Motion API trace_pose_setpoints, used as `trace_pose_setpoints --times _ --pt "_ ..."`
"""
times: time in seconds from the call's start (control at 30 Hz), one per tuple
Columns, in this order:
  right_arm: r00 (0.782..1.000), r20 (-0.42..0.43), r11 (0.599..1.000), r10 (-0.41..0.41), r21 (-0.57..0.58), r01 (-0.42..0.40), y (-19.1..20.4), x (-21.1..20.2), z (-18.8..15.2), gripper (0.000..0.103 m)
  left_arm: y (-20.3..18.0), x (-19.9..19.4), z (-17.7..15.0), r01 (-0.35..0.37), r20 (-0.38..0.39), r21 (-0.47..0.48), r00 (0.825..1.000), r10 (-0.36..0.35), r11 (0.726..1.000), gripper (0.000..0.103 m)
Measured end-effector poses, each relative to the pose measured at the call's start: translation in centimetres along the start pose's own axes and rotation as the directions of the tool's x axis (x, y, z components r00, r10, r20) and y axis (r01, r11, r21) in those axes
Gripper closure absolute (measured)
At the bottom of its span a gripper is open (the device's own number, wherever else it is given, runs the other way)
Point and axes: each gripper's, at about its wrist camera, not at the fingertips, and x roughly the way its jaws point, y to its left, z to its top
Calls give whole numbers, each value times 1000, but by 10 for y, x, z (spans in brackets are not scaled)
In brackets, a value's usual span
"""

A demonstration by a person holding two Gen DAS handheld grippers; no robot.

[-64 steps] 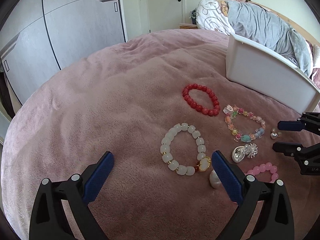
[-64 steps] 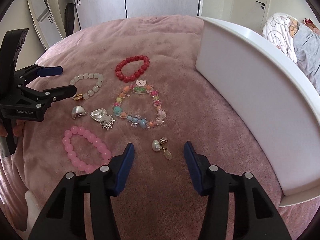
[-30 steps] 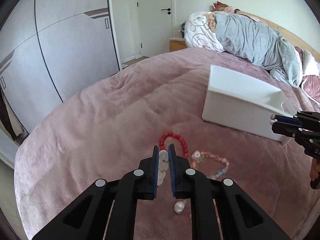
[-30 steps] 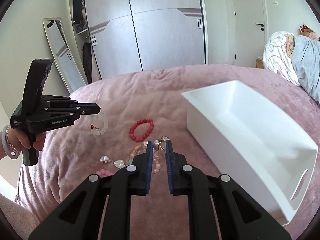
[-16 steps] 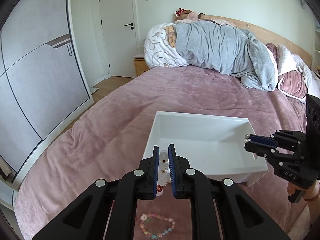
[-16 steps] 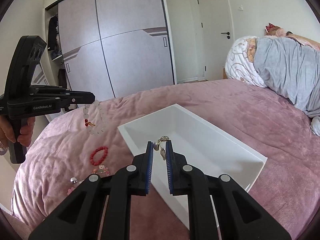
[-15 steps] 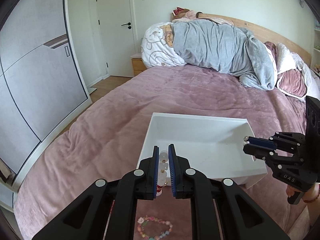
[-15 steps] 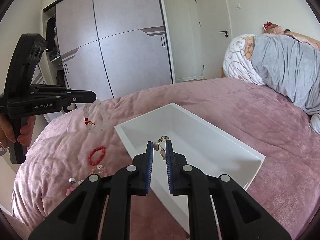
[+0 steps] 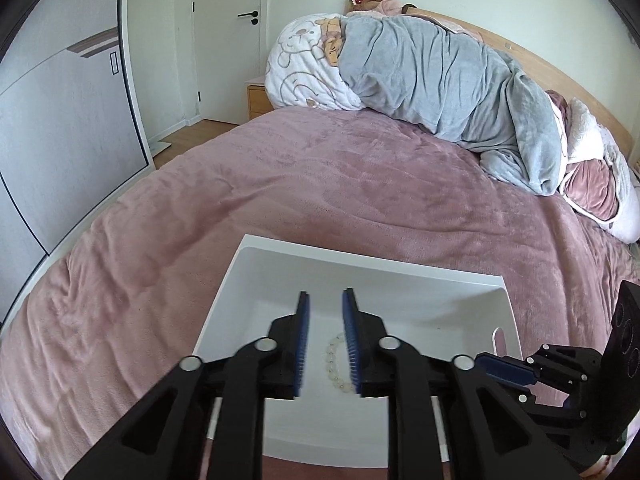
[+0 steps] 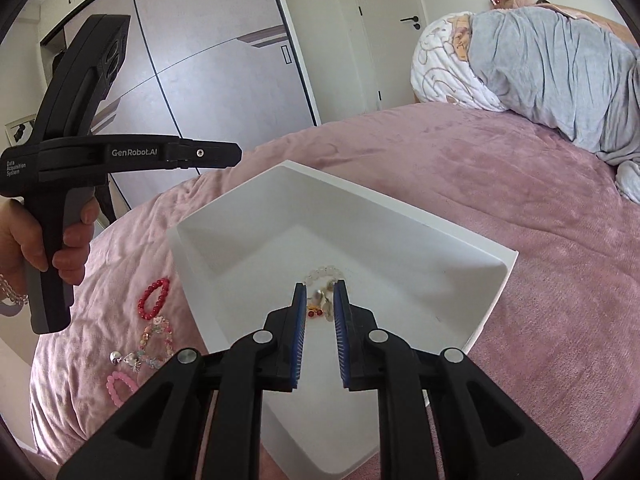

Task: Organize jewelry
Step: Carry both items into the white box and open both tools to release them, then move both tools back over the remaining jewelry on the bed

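Observation:
My left gripper (image 9: 325, 300) hangs over the white tray (image 9: 360, 258) and its jaws are opening with nothing between them. The white bead bracelet (image 9: 334, 364) lies loose on the tray floor below it. In the right wrist view my right gripper (image 10: 320, 286) is also over the tray (image 10: 400, 204), and its jaws are opening. The pearl earrings (image 10: 322, 300) show in the gap with the pads off them, beside the white bracelet (image 10: 320, 272). The left gripper (image 10: 216, 156), held by a hand, points in from the upper left.
On the pink blanket left of the tray lie a red bracelet (image 10: 154, 298), a multicoloured charm bracelet (image 10: 158, 338), silver pieces (image 10: 124, 357) and a pink bracelet (image 10: 118, 388). A rolled grey duvet (image 9: 440, 92) lies at the head of the bed. The right gripper (image 9: 504, 372) shows at the lower right.
Both grippers came forward over the tray. The left jaws parted and the white bracelet dropped into the tray. The right jaws parted a little around the earrings.

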Motion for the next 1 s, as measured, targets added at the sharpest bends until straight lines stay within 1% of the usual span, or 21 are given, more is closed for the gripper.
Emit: trace_pose_setpoints --times 0.03,0.07,0.1,0.13,0.17,0.2,0.23,0.27,0.33,0.4,0.47,0.57,0.63,0.7,0.73,0.8,0.83,0.87,0.9,0.93,1.0 --pt "1000 0 1000 -6 5 6 -1 1 -1 73 4 1 -3 5 10 -19 1000 -5 1000 53" --pt "1000 7 1000 -11 9 11 -2 1 -1 55 8 -1 -7 6 32 -33 999 -5 999 41" --pt "1000 15 1000 -14 12 14 -2 1 -1 47 11 -3 -10 2 56 -40 998 0 999 34" --pt "1000 24 1000 -13 16 13 -2 0 0 37 14 -4 -13 -6 72 -49 997 10 999 30" --pt "999 32 1000 -11 20 10 -2 -1 1 36 19 -8 -16 -13 86 -62 996 19 998 21" --pt "999 40 1000 -10 25 9 -1 -3 3 35 23 -9 -18 -15 93 -77 995 22 997 10" --pt "999 50 1000 -9 29 8 0 -4 4 25 29 -11 -21 -12 83 -91 996 20 996 6" --pt "998 60 999 -11 31 10 2 -6 5 14 33 -11 -23 -7 64 -99 998 13 995 6" --pt "996 80 999 -29 23 27 7 -11 8 6 40 -12 -27 -21 15 -97 1000 23 995 6" --pt "994 99 999 -45 -8 46 17 -16 11 5 48 -17 -33 -72 -10 -112 997 71 991 6" --pt "991 116 996 -69 -49 75 30 -20 14 5 63 -23 -41 -126 -43 -156 992 120 980 6" --pt "982 137 984 -131 -101 146 53 -26 16 5 86 -36 -54 -149 -63 -221 988 138 964 6" --pt "978 146 978 -152 -120 170 64 -28 18 5 100 -48 -65 -179 -58 -234 984 170 956 6" --pt "980 163 980 -113 -142 137 76 -32 18 5 109 -61 -75 -214 -52 -230 977 208 949 6" --pt "980 180 980 -88 -159 117 82 -35 17 5 114 -69 -82 -224 -34 -229 974 222 947 6" --pt "978 210 975 0 -218 47 97 -43 14 5 122 -87 -96 -234 11 -225 970 242 946 6" --pt "976 212 967 54 -256 2 104 -45 12 5 125 -96 -101 -230 30 -227 970 243 946 6" --pt "974 209 958 84 -287 -21 113 -47 10 5 128 -105 -108 -223 54 -230 969 241 947 6" --pt "975 201 948 90 -318 -22 121 -47 8 5 131 -114 -114 -208 82 -231 969 232 950 6" --pt "978 194 940 75 -342 -4 129 -45 7 5 135 -123 -121 -193 112 -232 968 224 953 6" --pt "981 183 924 56 -383 18 145 -42 3 5 138 -140 -134 -178 167 -224 962 218 958 6"
